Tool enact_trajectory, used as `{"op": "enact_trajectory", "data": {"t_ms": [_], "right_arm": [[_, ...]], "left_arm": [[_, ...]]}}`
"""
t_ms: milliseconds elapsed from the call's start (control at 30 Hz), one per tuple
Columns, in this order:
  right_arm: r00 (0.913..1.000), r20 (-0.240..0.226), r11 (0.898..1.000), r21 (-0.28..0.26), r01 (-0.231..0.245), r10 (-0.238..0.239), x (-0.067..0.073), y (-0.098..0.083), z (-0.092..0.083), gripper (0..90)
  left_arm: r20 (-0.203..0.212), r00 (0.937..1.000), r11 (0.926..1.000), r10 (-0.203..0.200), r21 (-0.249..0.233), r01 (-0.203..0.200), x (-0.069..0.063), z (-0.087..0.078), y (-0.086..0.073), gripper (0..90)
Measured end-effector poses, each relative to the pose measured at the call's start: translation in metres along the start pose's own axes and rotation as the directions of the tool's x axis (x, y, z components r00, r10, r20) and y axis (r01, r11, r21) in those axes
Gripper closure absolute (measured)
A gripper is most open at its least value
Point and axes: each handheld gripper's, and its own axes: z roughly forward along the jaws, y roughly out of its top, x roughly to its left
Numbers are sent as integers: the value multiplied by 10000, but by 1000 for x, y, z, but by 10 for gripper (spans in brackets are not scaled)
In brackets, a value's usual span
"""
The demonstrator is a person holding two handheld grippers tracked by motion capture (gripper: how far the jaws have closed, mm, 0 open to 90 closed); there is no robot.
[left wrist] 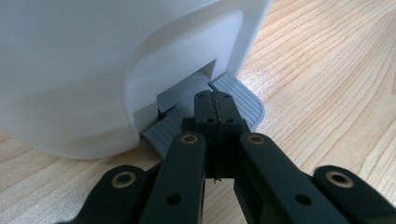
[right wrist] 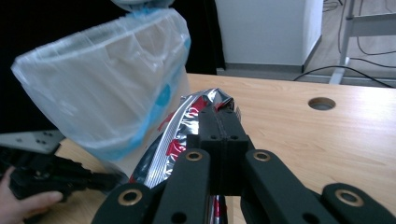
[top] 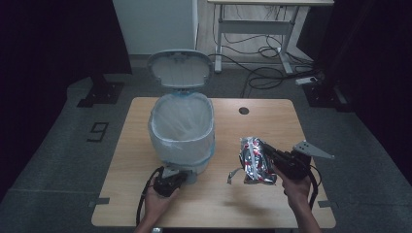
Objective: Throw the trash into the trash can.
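Note:
A white pedal bin (top: 182,128) lined with a clear plastic bag stands on the wooden table (top: 272,208), its lid (top: 180,68) tipped up and open. My left gripper (top: 180,178) is at the bin's foot. Its shut jaws (left wrist: 215,100) rest on the grey ribbed pedal (left wrist: 236,95) with nothing between them. To the right of the bin, my right gripper (top: 266,149) is shut on a crumpled silver and red foil bag (top: 255,165), held a little above the table. In the right gripper view the foil bag (right wrist: 173,135) hangs from the jaws (right wrist: 218,114) beside the lined bin (right wrist: 107,93).
A round cable hole (top: 244,110) sits in the table's far right part. Behind the table are a white cabinet (top: 155,24), a desk frame (top: 252,29) and loose cables (top: 265,73) on the floor. Dark curtains hang on both sides.

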Motion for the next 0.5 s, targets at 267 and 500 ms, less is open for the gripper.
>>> {"op": "enact_trajectory", "data": {"t_ms": [267, 500], "right_arm": [[9996, -93, 9993, -243, 279, -281, 11, 23, 0, 900], [9990, -269, 9987, -377, 350, -361, 19, 37, 1, 900]], "left_arm": [[14, 10000, 10000, -24, 6, 24, 0, 0, 0, 900], [35, 10000, 10000, -53, 9, 53, 0, 0, 0, 900]]}}
